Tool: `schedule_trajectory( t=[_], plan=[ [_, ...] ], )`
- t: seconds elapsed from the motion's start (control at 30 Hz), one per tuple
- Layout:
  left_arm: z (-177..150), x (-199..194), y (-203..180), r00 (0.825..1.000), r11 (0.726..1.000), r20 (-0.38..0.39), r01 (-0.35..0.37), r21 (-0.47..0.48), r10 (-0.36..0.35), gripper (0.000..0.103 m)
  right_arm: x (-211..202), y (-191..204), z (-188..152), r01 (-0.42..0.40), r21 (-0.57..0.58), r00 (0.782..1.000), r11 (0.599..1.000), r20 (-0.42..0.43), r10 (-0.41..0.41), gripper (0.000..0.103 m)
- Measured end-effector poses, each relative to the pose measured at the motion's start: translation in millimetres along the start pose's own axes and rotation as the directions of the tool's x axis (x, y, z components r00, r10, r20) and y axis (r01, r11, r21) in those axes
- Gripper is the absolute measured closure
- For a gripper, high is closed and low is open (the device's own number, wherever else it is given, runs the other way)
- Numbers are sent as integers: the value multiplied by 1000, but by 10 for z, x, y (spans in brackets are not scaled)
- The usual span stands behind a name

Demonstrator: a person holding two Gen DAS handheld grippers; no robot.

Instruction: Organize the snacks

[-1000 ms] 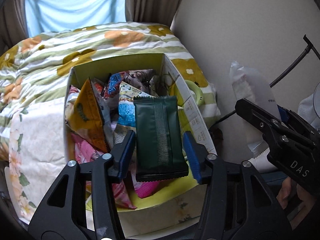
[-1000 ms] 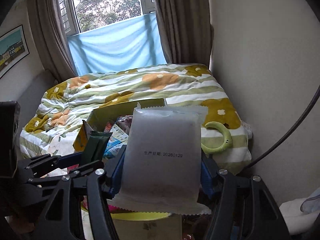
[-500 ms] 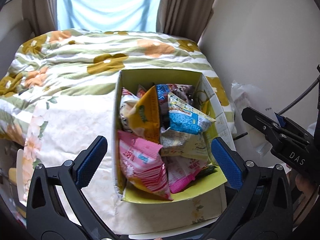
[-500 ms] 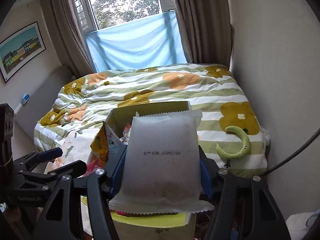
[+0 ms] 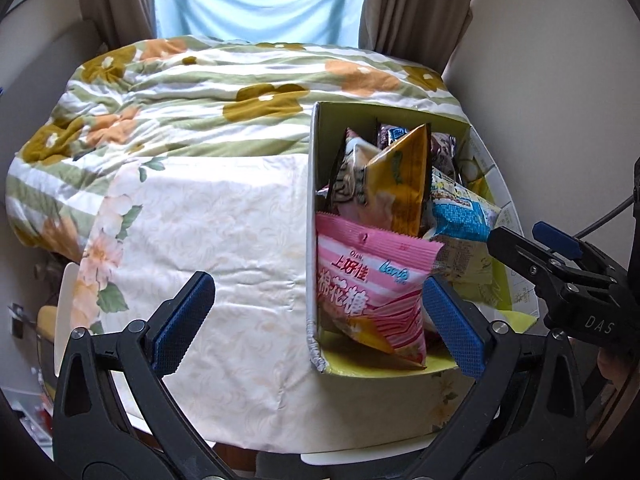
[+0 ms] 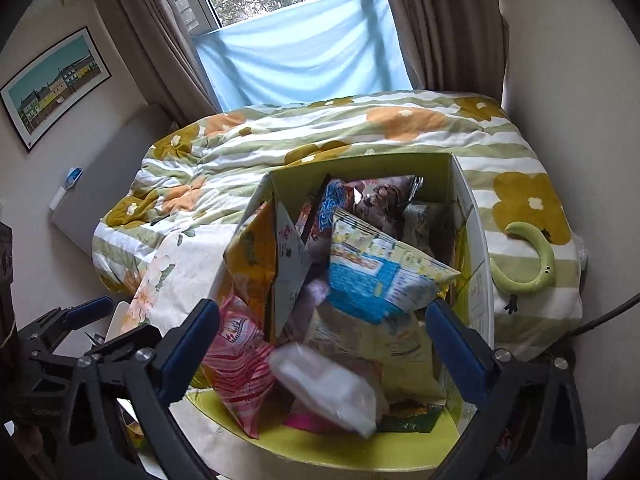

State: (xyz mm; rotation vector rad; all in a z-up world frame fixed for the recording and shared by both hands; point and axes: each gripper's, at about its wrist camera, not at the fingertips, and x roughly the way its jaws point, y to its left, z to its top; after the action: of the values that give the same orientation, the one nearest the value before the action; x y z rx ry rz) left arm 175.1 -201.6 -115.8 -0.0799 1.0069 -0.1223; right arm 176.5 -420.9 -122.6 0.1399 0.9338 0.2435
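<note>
Both grippers, left [image 5: 318,320] with jaws wide and empty, right [image 6: 322,348] jaws opening above white packet [image 6: 332,392] in box [image 6: 472,240].

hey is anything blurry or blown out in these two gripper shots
Right wrist view: the white packet, dropping into the snack box as the right hand-held gripper opens, is motion-smeared; the rest is sharp. Left wrist view: the blue window cloth glares pale. Both views bow at the edges with dark corners.

Both wrist cameras look steeply down, close over the snack box [image 5: 316,240] [image 6: 472,216] near the bed [image 5: 200,80]. The left view sits further left; both share the box and bed.
</note>
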Motion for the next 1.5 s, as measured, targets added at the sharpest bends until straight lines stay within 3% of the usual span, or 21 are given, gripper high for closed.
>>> schedule_trajectory(
  t=[0.23, 0.43, 0.57, 0.8, 1.0, 1.2, 1.5],
  plan=[
    [-43, -142, 123, 1000, 1000, 25, 18, 17, -19, 0, -157, 78, -51, 45, 17, 998, 999, 33, -46, 1],
    [-86, -605, 291, 993, 998, 117, 17, 55, -23, 0, -543, 362, -94, 98, 3, 988, 995, 123, -98, 1],
    [-184, -1095, 414, 973, 995, 229, -28, 94, 6, 0, -892, 686, -195, 127, -4, 973, 992, 196, -123, 1],
    [-488, -1860, 672, 918, 988, 391, -113, 107, 63, 0, -1411, 1281, -549, 207, -10, 937, 978, 289, -195, 1],
    [-738, -2103, 854, 910, 984, 411, -123, 132, 59, 0, -1611, 1551, -835, 251, 14, 916, 968, 318, -243, 1],
    [-910, -2195, 951, 907, 985, 418, -105, 136, 39, 0, -1675, 1659, -977, 263, 29, 911, 964, 321, -258, 1],
    [-922, -2189, 983, 907, 987, 420, -93, 129, 31, 0, -1676, 1728, -1004, 274, 25, 907, 961, 325, -267, 1]
  ],
)
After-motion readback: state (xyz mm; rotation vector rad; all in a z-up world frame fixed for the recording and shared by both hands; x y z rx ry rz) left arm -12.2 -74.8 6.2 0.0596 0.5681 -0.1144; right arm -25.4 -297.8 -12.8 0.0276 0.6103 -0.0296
